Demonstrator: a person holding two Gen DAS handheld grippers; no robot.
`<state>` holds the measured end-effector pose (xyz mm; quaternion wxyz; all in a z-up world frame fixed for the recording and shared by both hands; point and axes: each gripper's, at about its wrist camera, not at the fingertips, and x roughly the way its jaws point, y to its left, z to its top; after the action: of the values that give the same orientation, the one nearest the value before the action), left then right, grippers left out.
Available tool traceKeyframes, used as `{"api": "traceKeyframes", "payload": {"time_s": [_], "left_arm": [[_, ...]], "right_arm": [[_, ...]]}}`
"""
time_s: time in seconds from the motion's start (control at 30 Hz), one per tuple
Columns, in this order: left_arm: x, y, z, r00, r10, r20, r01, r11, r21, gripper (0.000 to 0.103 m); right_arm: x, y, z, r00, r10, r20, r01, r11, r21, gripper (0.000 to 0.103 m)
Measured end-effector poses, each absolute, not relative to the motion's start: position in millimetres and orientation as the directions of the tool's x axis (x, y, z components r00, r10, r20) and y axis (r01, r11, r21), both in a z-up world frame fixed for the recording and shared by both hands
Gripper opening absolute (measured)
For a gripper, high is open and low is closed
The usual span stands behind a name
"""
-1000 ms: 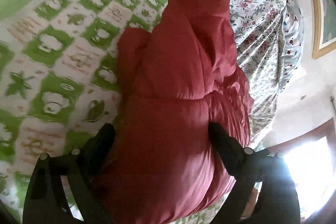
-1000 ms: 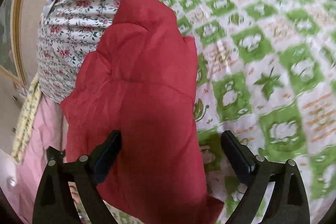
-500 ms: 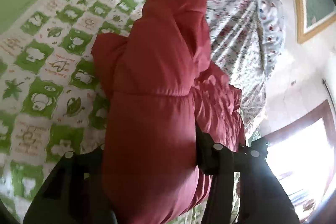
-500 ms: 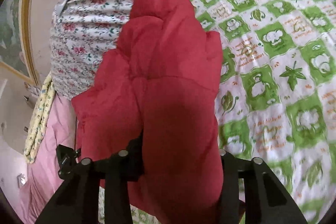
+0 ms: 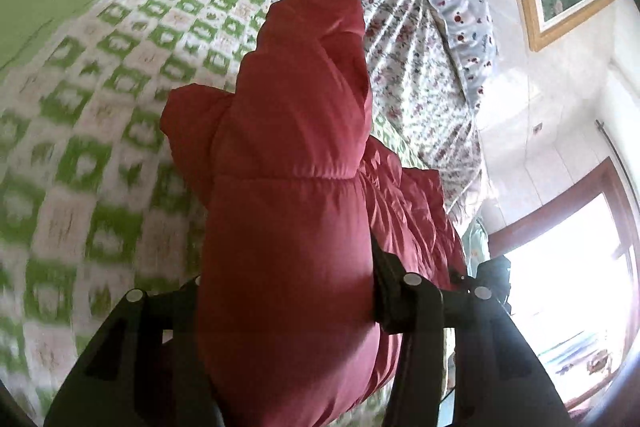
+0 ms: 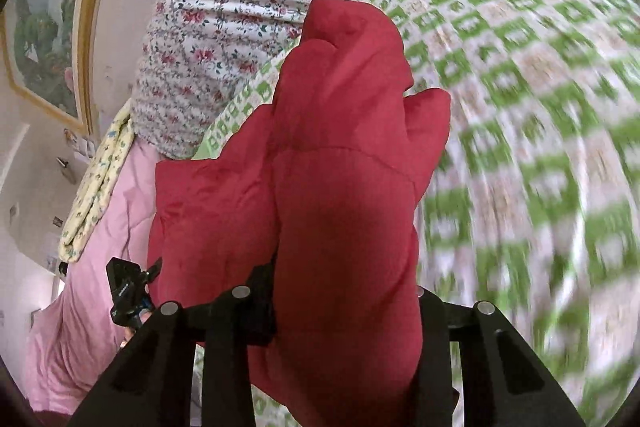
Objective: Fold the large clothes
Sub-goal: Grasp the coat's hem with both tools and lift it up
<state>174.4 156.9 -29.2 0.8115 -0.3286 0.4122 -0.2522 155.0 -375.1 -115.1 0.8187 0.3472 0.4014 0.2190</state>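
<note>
Both grippers, spread 1 s ago, now pinch the puffy red padded jacket: left gripper, right gripper. Jacket's lifted off the green-checked bed quilt; prob. carrying edge over for next fold.

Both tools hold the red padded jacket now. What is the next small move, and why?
Probably carry the gripped end forward, toward the floral quilt, to make the fold. The left tool and right tool are each shut on the red padded jacket, whose far end lies on the green checked bedsheet.
</note>
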Motion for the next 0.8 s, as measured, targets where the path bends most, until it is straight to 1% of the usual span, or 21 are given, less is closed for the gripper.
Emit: {"api": "traceKeyframes", "payload": {"time_s": [0.17, 0.23, 0.4, 0.43, 0.57, 0.7, 0.77, 0.8], "left_arm": [[139.8, 165.6, -44.3, 0.515, -0.695, -0.501, 0.119, 0.637, -0.762, 0.047], [131.6, 169.3, -51.7, 0.515, -0.689, -0.51, 0.109, 0.643, -0.758, 0.047], [130.7, 166.8, -71.3, 0.522, -0.62, -0.585, 0.055, 0.709, -0.703, 0.049], [130.8, 166.7, -73.3, 0.525, -0.615, -0.588, 0.049, 0.712, -0.7, 0.05], [135.8, 166.9, -80.2, 0.529, -0.591, -0.61, 0.017, 0.725, -0.688, 0.055], [139.4, 158.0, -74.9, 0.544, -0.53, -0.651, 0.003, 0.777, -0.63, 0.058], [139.1, 152.3, -70.5, 0.553, -0.484, -0.678, -0.006, 0.812, -0.584, 0.067], [138.0, 151.2, -69.9, 0.557, -0.466, -0.687, -0.012, 0.823, -0.568, 0.07]], "right_arm": [[118.6, -372.6, -120.7, 0.585, 0.642, -0.496, -0.071, 0.65, 0.756, 0.037], [110.3, -371.5, -126.7, 0.586, 0.644, -0.492, -0.069, 0.644, 0.762, 0.04], [108.9, -372.3, -145.2, 0.6, 0.624, -0.5, -0.044, 0.65, 0.758, 0.046], [109.6, -374.0, -149.3, 0.604, 0.62, -0.5, -0.037, 0.649, 0.76, 0.049], [109.1, -376.3, -159.9, 0.618, 0.609, -0.497, -0.027, 0.649, 0.761, 0.054], [111.1, -377.0, -163.0, 0.634, 0.587, -0.504, -0.007, 0.656, 0.755, 0.059], [110.6, -376.1, -161.8, 0.638, 0.572, -0.516, 0.002, 0.669, 0.743, 0.062], [109.5, -375.2, -160.2, 0.64, 0.56, -0.526, 0.008, 0.679, 0.734, 0.067]]}}
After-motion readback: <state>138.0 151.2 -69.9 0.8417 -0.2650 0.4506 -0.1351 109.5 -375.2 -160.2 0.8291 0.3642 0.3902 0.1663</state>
